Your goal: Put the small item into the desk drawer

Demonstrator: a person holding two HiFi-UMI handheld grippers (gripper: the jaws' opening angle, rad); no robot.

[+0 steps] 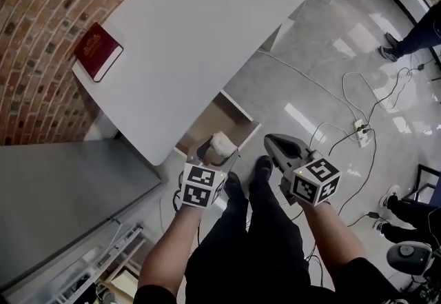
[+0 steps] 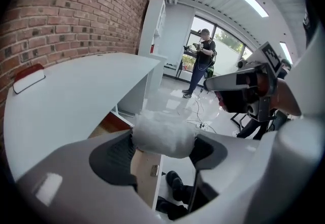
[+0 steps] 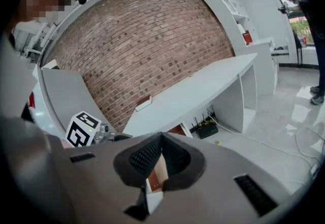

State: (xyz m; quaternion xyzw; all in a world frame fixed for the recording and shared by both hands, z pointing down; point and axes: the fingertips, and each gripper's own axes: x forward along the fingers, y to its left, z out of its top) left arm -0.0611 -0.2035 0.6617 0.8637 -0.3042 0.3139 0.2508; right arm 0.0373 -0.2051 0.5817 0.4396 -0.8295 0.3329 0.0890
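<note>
The person's own black shoes (image 1: 262, 166) and dark trouser legs fill the bottom of the head view, with both grippers held out just above them. The left gripper (image 2: 163, 142) is clamped on a small, white, fluffy wad of soft material (image 1: 221, 143). Its dark ribbed pads press into the wad from both sides, and the wad bulges out above them. The right gripper (image 3: 161, 139), just beside the left one but not touching it, has its jaws brought together at the tips with nothing between them.

In the head view the wad sits at the front edge of an open drawer with a pale wood floor and white walls (image 1: 215, 118). The drawer is pulled out from under a large white rectangular desk (image 1: 207, 20). Whether the wad is over the drawer or just short of it cannot be told.

A grey flat-topped cabinet (image 1: 62, 185) stands to the left of the drawer. A dark red hardback book (image 1: 98, 52) lies on the desk's left end, close to a red brick wall (image 1: 41, 20).

To the right, a white power strip (image 1: 360, 132) lies among loose white cables on the glossy grey floor. Far down the room, another person in dark clothes (image 2: 203, 60) stands near the windows.
</note>
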